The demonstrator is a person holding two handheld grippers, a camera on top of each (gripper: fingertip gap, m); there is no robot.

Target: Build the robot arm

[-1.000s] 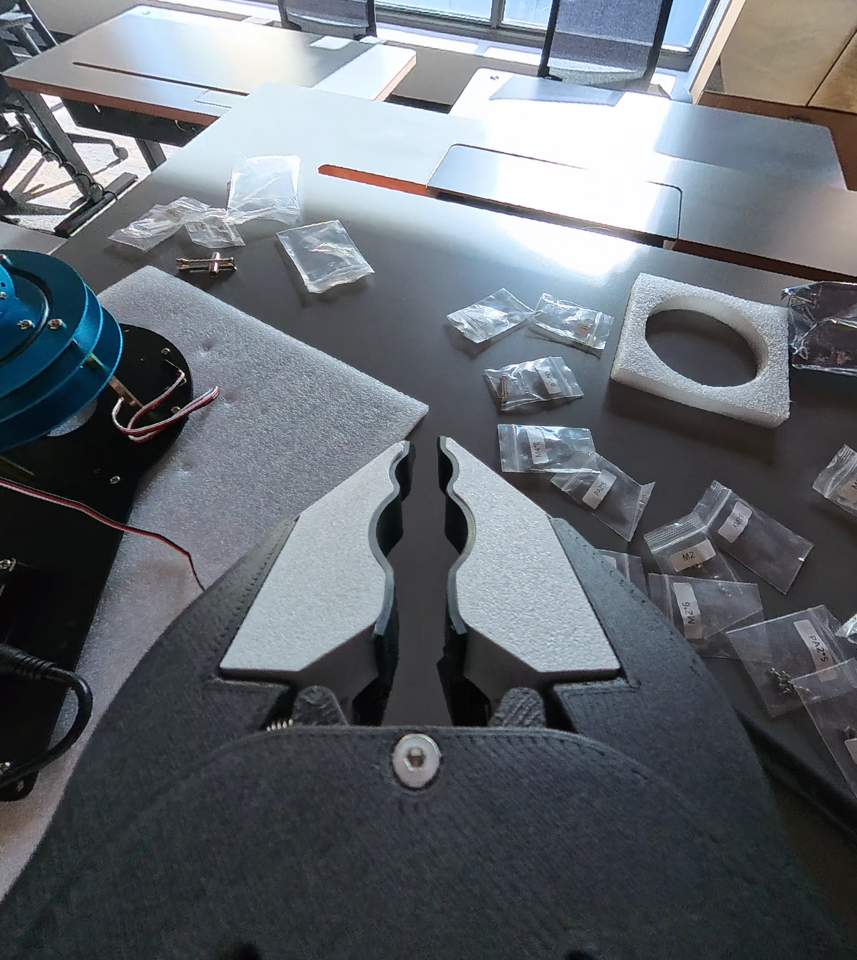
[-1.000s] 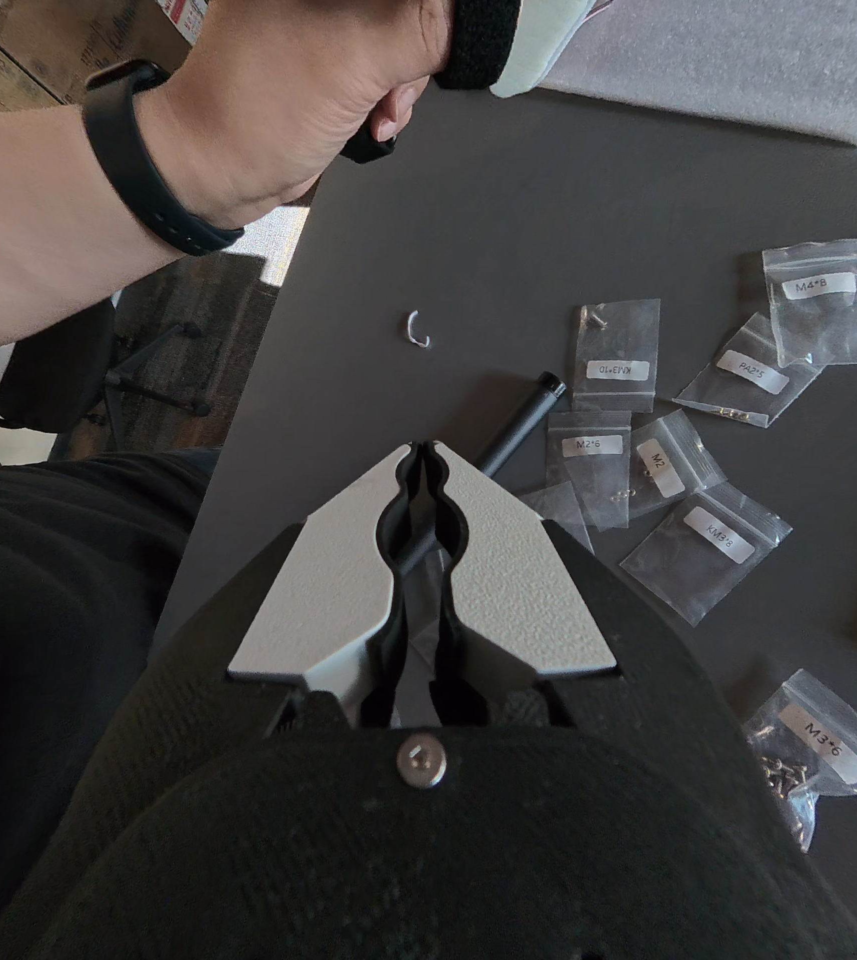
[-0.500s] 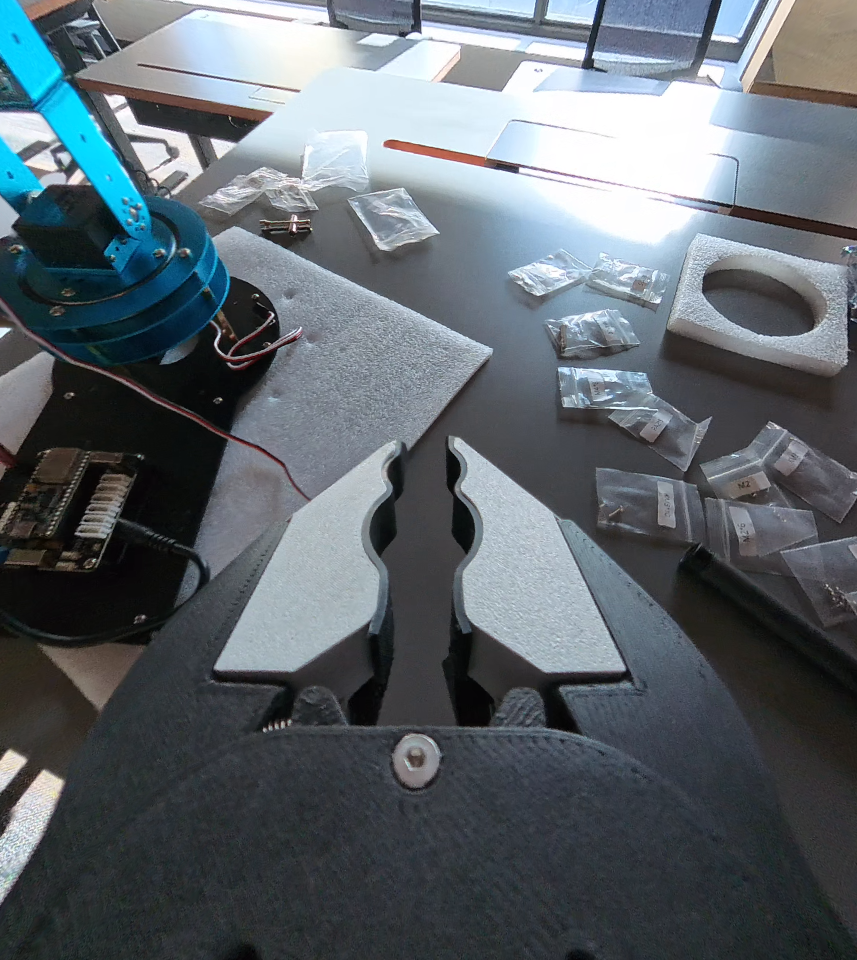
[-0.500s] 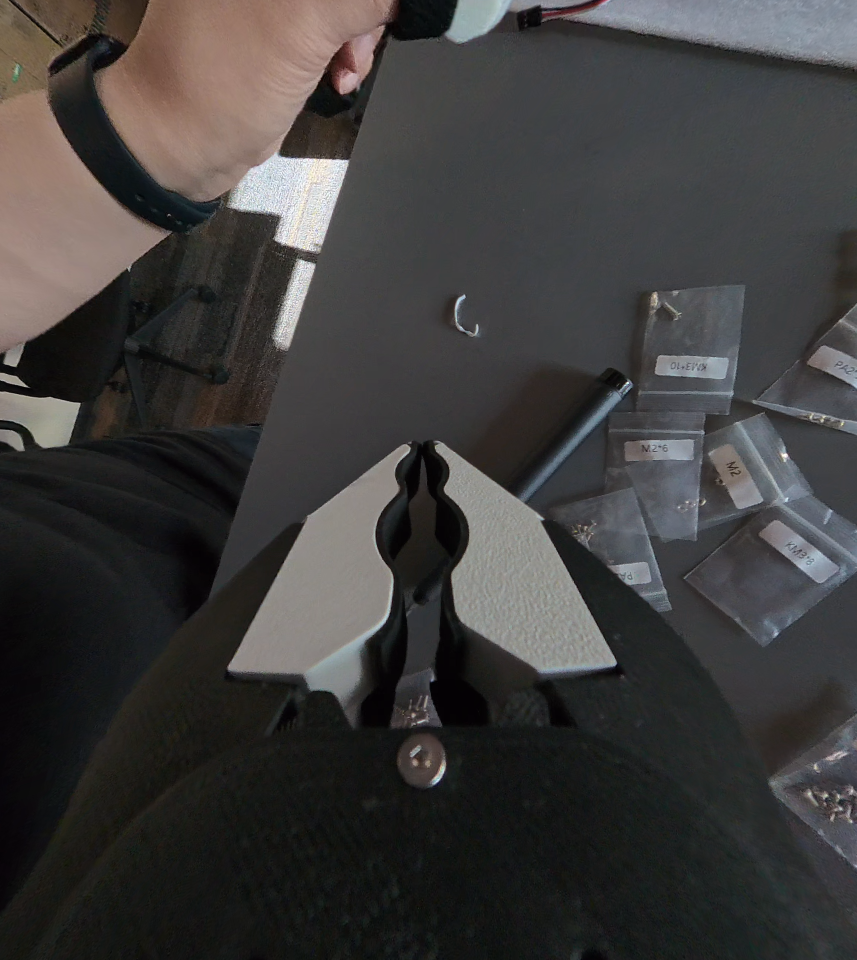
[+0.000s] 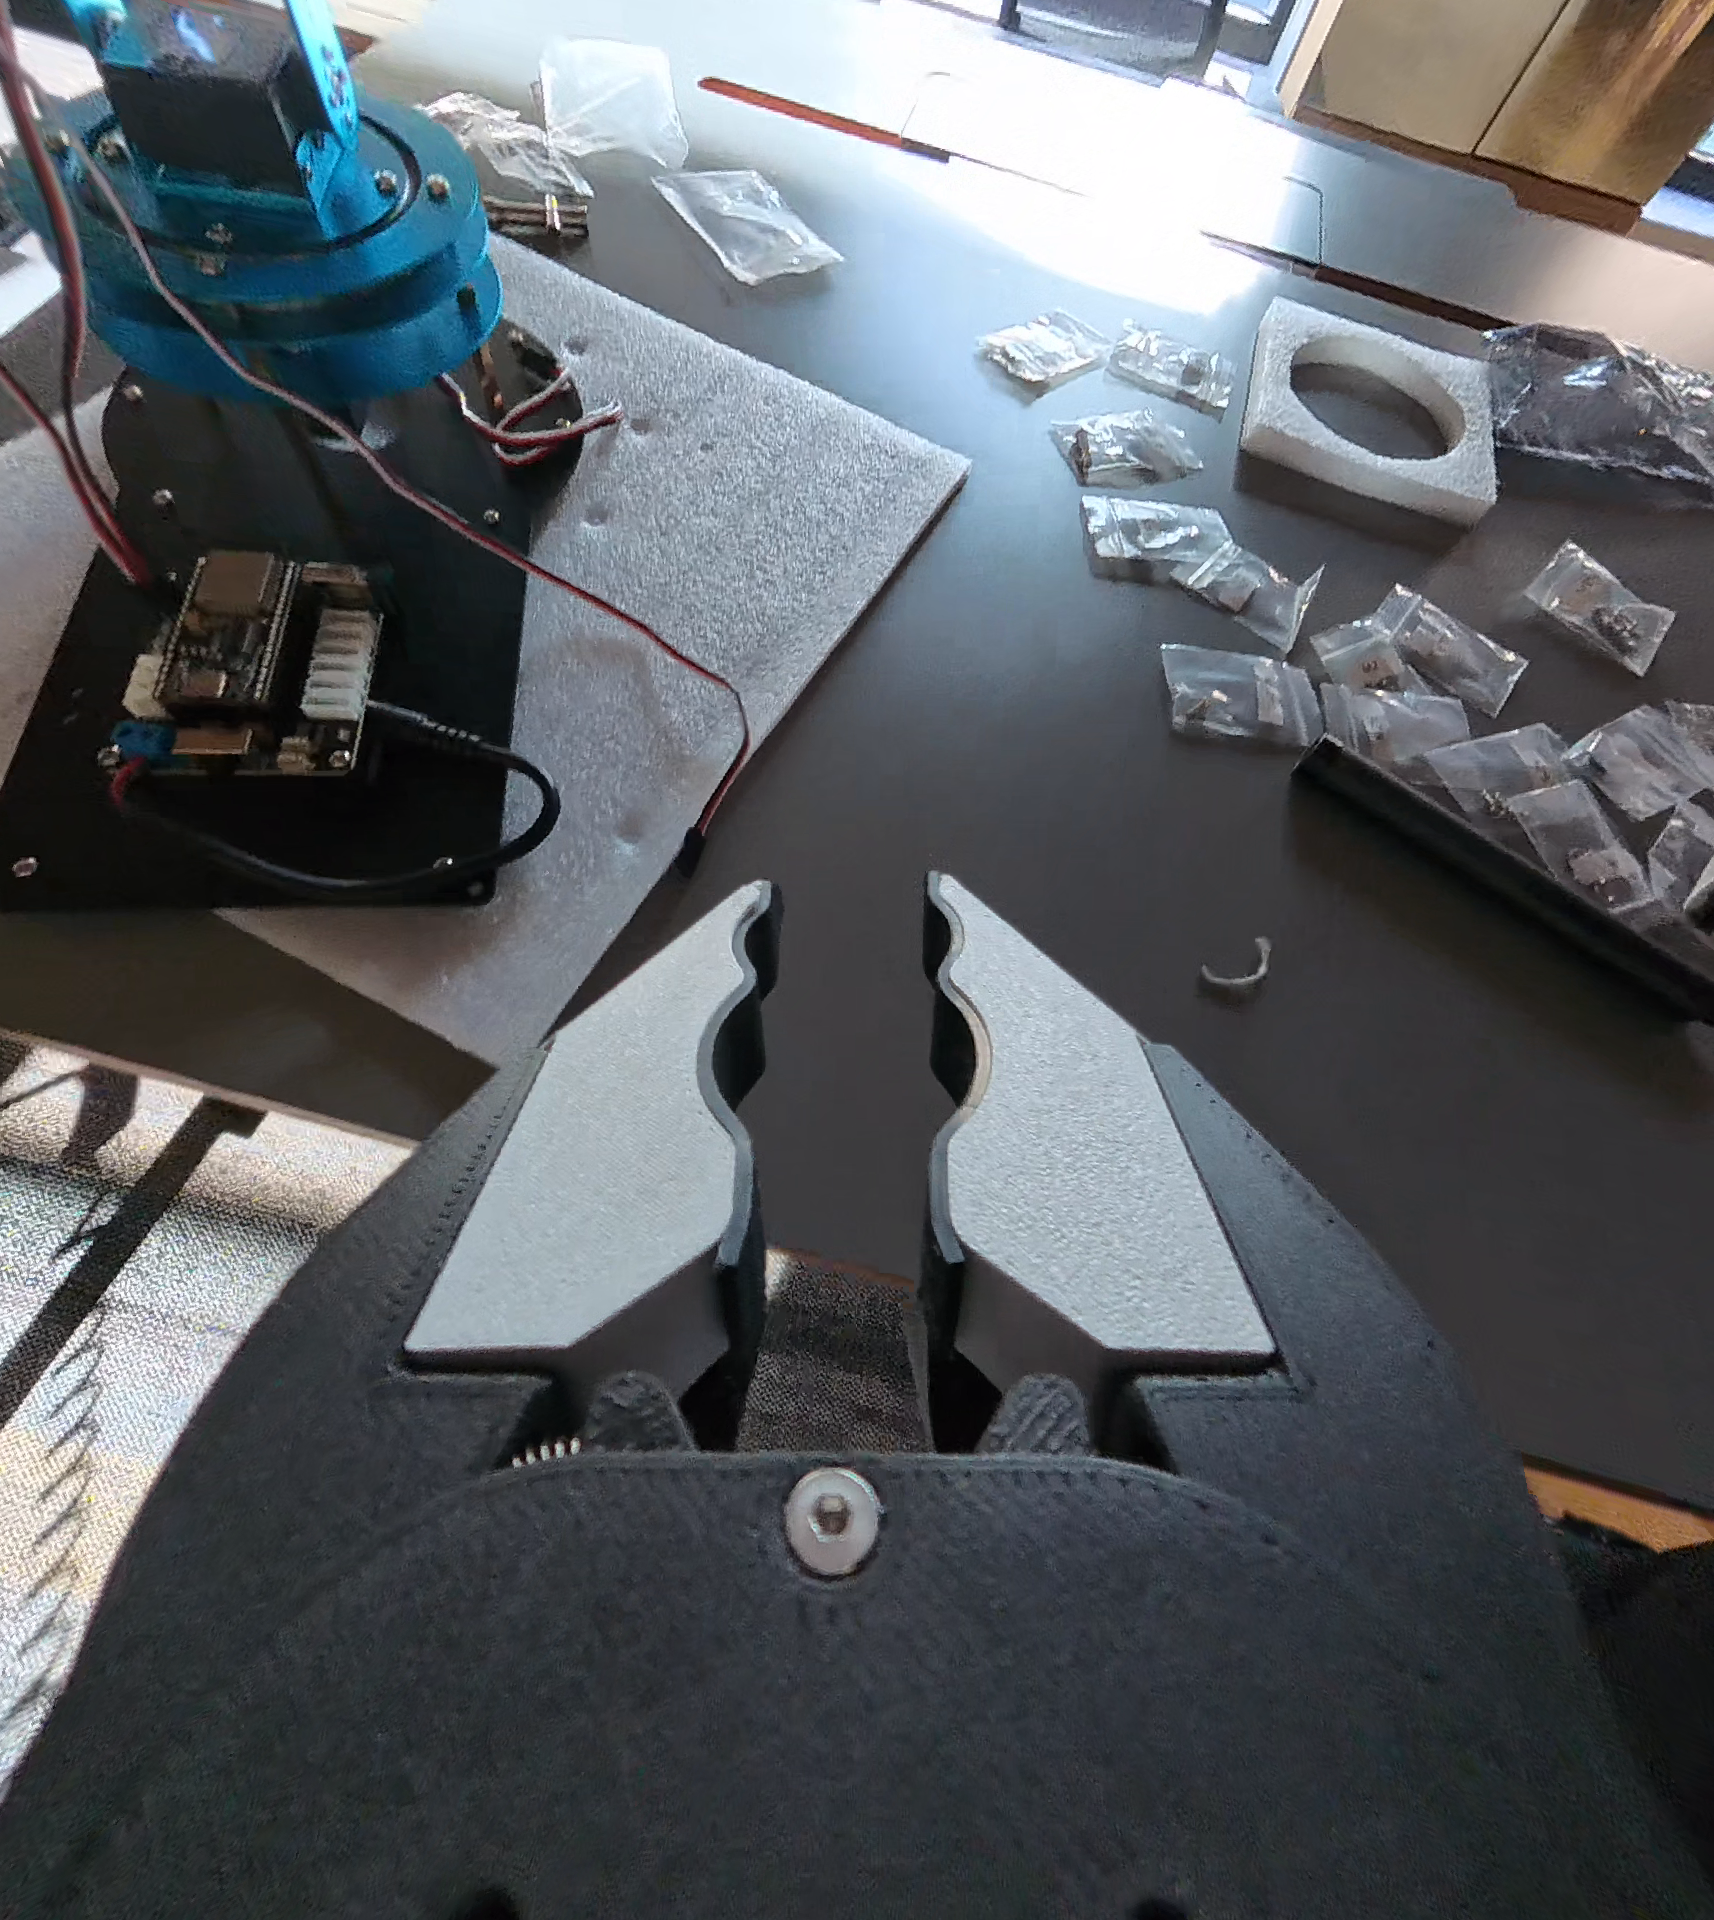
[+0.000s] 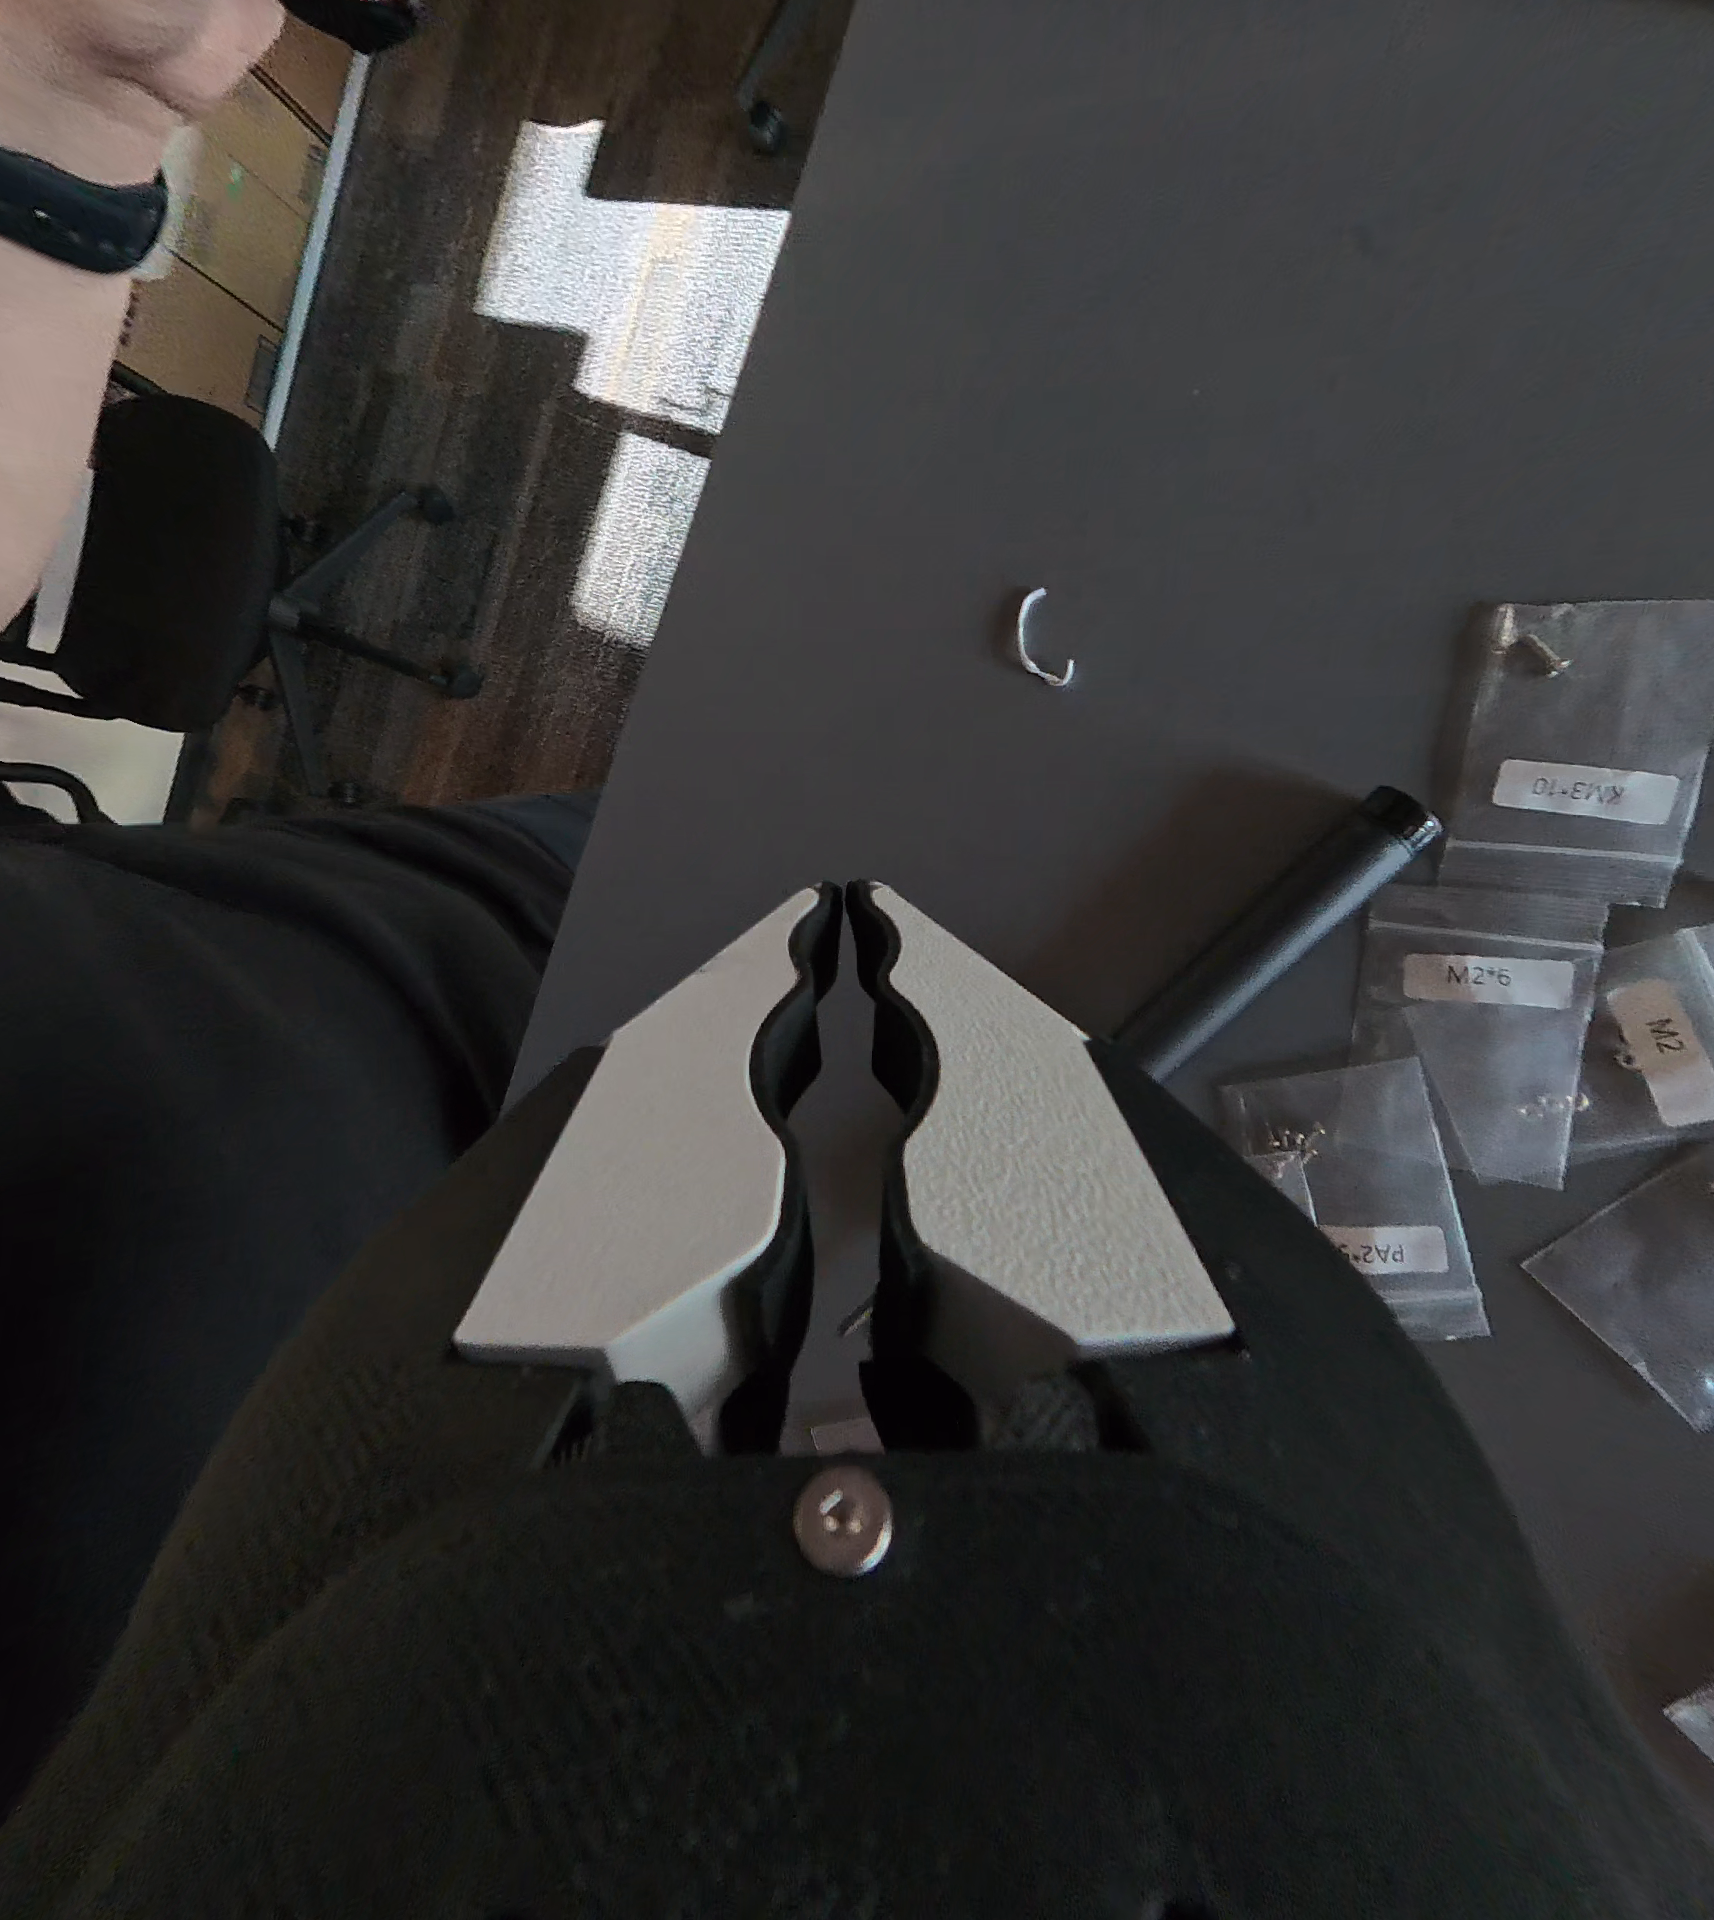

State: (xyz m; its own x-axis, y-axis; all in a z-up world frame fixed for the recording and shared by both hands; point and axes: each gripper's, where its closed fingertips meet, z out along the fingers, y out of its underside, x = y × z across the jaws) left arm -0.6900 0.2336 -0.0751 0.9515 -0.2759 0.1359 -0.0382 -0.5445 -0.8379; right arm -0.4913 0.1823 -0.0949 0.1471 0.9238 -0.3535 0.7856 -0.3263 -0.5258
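Note:
My left gripper [image 5: 851, 902] is open and empty, low over the near edge of the dark table [image 5: 1040, 644]. Just ahead of it lies the loose plug end of a red-and-brown wire [image 5: 693, 854]. The wire comes from a blue robot arm base [image 5: 292, 249] on a black plate with a circuit board [image 5: 250, 665]. My right gripper [image 6: 845, 891] is shut with nothing between its tips, above the table's edge. A black screwdriver [image 6: 1289, 925] lies on the table and runs under its right finger; it also shows in the left wrist view [image 5: 1507, 883].
A grey foam sheet [image 5: 728, 499] lies under the black plate. Several small bags of screws [image 5: 1404, 707] [image 6: 1476, 997] lie to the right, with a white foam ring [image 5: 1372, 426] behind them. A small white curved scrap [image 5: 1237, 961] [image 6: 1040, 639] lies nearby. A person's wrist with a black band [image 6: 32, 208] is at upper left. There is about 20 cm between the tips of the two grippers. The blue robot arm base [image 5: 292, 249] lies some 25 cm from my left tips, 40 cm from my right tips.
My left gripper has pulled back to the near table edge and opened wider. My right gripper has shifted off the screwdriver toward the table's edge and stays shut.

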